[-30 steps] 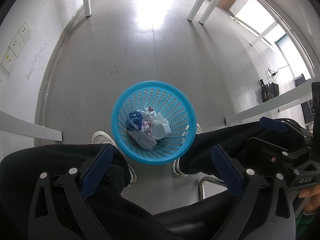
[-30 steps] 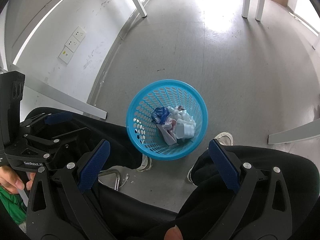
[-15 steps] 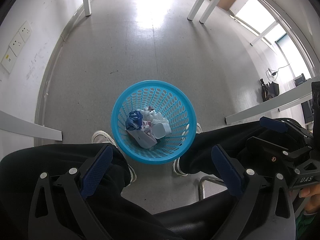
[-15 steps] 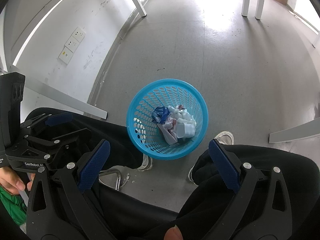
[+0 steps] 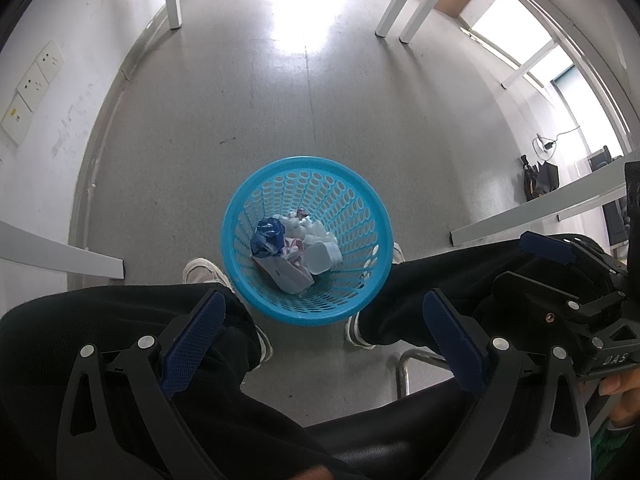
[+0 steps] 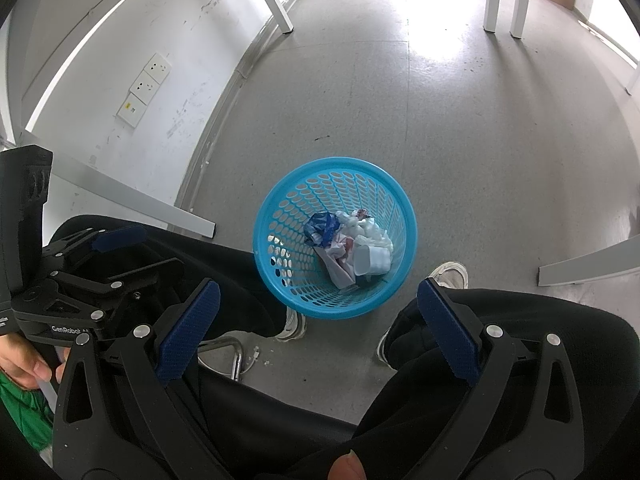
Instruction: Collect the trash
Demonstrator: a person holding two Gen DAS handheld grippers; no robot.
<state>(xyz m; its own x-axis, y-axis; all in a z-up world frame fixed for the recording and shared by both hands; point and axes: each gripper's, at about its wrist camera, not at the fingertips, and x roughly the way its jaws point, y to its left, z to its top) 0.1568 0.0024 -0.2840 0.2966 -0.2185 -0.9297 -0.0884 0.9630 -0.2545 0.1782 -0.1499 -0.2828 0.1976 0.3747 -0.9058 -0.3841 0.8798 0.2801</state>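
My left fingers [image 5: 320, 328] and right fingers [image 6: 316, 328] are spread apart, holding nothing. Ahead between them stands the bin [image 5: 248, 200] on the floor, trash [image 5: 296, 246] already inside. No loose litter shows, so collecting looks done.

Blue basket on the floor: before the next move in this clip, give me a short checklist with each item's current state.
1. Blue basket upright on the floor, between the person's shoes: ok.
2. Trash inside it, a white cup, a crumpled blue wrapper and papers, all below the rim: ok.
3. Left gripper open and empty: ok.
4. Right gripper open and empty: ok.
5. Loose trash left on the floor: cannot tell; only small white specks show near the chair leg, and the person's legs hide part of the floor.
6. Clear path down to the basket: ok, nothing lies between the grippers and its opening.
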